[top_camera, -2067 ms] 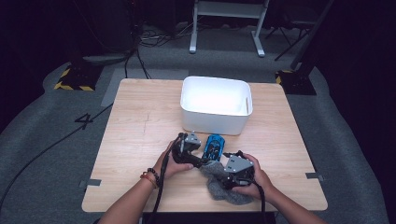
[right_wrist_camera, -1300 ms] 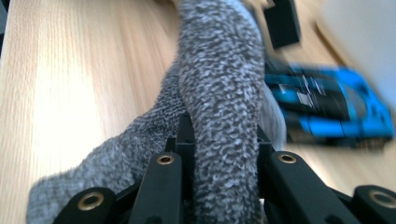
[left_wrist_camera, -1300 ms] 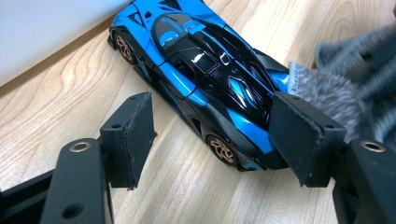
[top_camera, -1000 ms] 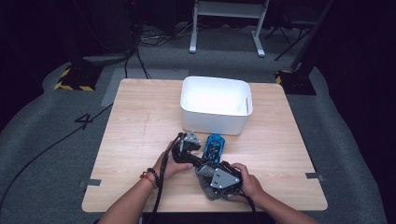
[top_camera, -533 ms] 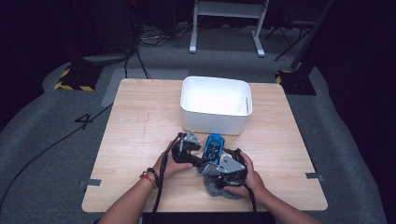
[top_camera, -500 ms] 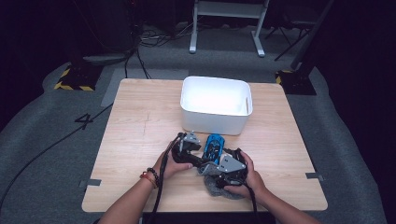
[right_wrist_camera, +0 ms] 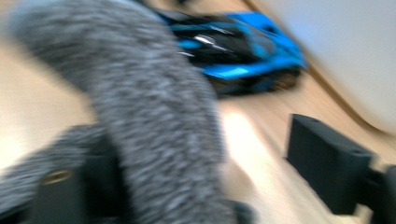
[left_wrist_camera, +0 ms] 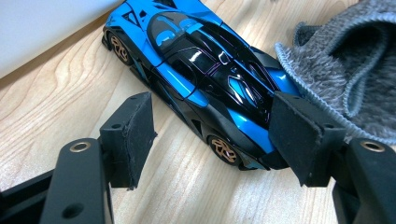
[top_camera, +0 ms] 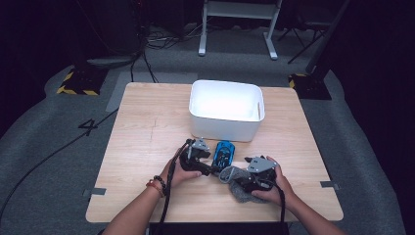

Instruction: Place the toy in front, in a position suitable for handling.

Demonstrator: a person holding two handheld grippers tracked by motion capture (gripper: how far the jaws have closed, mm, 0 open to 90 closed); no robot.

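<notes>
We see our left gripper (left_wrist_camera: 212,135) open around the blue toy car (left_wrist_camera: 196,70), while our right gripper (right_wrist_camera: 205,163), just opening, touches the grey cloth (right_wrist_camera: 140,102).

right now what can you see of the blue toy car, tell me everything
The blue toy car is a low, glossy sports model in bright blue and black with bronze-coloured wheels; it looks like hard painted plastic or metal. It sits upright on all its wheels on the wooden table, just in front of the white bin. The left gripper has its open jaws on either side of the car's end, one pad at the bodywork. A grey fuzzy cloth lies right beside it.
</notes>
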